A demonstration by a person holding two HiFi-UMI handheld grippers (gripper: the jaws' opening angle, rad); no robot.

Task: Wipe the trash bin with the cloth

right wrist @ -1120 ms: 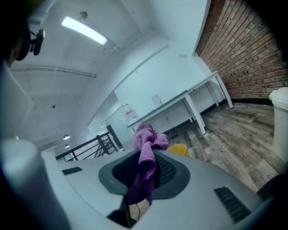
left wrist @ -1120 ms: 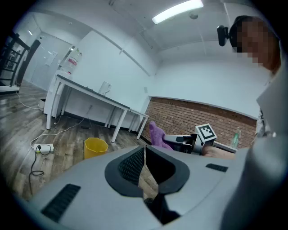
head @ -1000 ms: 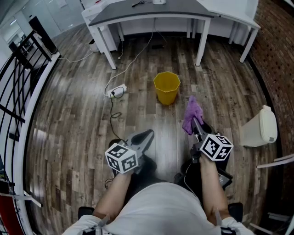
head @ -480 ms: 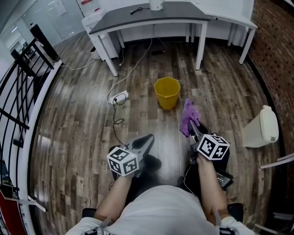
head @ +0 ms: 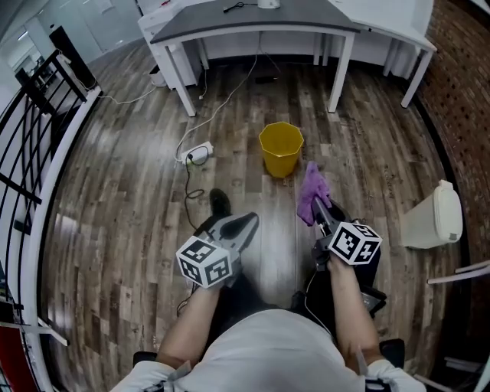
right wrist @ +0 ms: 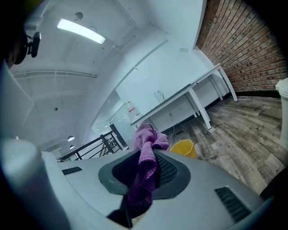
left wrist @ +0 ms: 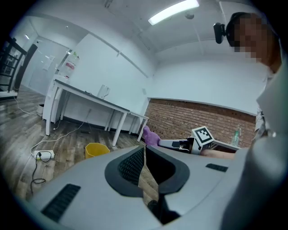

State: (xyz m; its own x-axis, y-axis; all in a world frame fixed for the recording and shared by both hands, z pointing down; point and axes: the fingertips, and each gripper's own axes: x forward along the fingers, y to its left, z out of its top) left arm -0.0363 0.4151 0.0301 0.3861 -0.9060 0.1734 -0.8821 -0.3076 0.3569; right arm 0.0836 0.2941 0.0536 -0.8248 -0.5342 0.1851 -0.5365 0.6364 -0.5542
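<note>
1. The right gripper [head: 316, 208] is clamped on a purple cloth [head: 309, 190], which bunches up past the jaw tips.
2. The left gripper [head: 246, 223] has its jaws together, with nothing between them.
3. The yellow bin [head: 280, 147] stands upright on the floor [head: 122, 199], beyond both grippers. It is near the cloth but apart from it.
4. A table [head: 253, 17] stands farther off, behind the bin.
5. A power strip [head: 196, 153] lies left of the bin.
6. A white bin [head: 433, 217] stands at the right.
</note>
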